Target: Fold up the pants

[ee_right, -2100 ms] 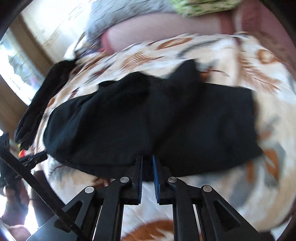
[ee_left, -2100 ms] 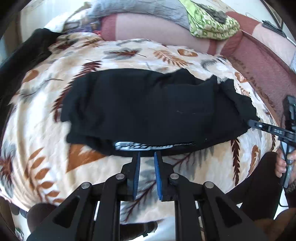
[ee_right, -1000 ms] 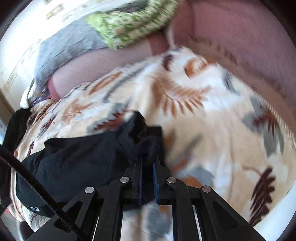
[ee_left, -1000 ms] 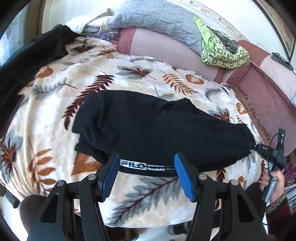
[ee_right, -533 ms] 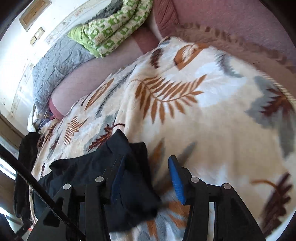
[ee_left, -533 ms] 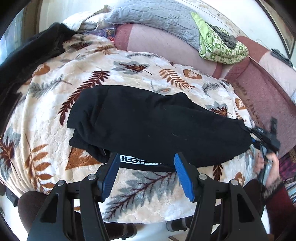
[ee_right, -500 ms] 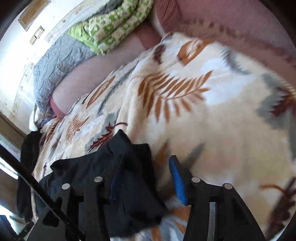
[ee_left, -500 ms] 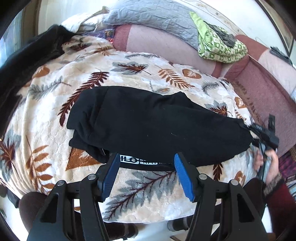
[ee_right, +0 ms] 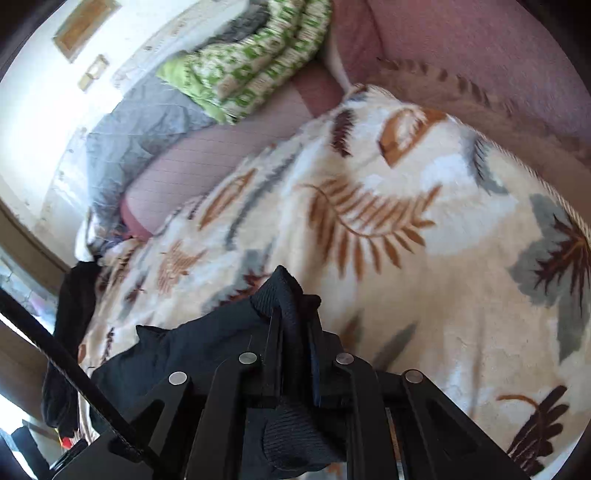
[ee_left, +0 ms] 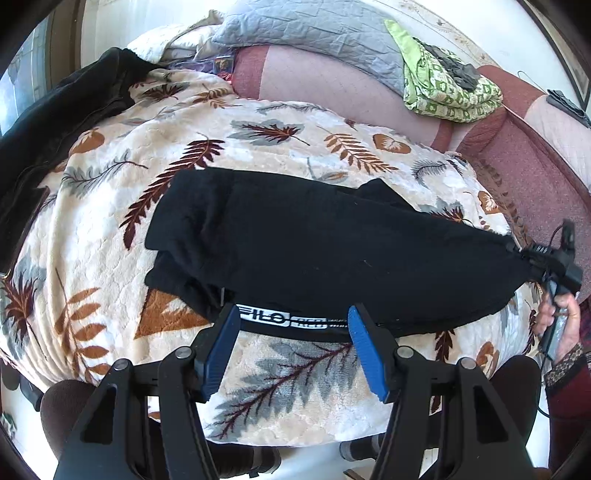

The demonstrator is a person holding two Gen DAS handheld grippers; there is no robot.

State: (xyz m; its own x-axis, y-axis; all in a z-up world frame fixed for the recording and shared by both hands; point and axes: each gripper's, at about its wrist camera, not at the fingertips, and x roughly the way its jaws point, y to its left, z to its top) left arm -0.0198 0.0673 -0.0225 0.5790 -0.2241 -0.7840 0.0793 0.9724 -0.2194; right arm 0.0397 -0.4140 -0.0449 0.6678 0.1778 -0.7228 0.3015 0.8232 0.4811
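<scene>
Black pants (ee_left: 325, 251) lie folded lengthwise across a leaf-patterned blanket (ee_left: 110, 206), waistband with white lettering (ee_left: 284, 319) at the near edge. My left gripper (ee_left: 291, 325) is open, its blue pads either side of the waistband, just above it. My right gripper (ee_right: 295, 321) is shut on the ribbed cuff end of the pants (ee_right: 284, 291); it also shows at the right end of the pants in the left wrist view (ee_left: 532, 254).
The blanket (ee_right: 424, 258) covers a pink sofa (ee_left: 332, 85). A grey quilt (ee_left: 314, 33) and a green patterned cloth (ee_left: 447, 92) lie on the sofa back. A dark garment (ee_left: 66, 107) lies at the far left.
My right gripper, open half a second ago, has shut on the pants' cuff end. My left gripper opened about a second ago and stays open over the waistband.
</scene>
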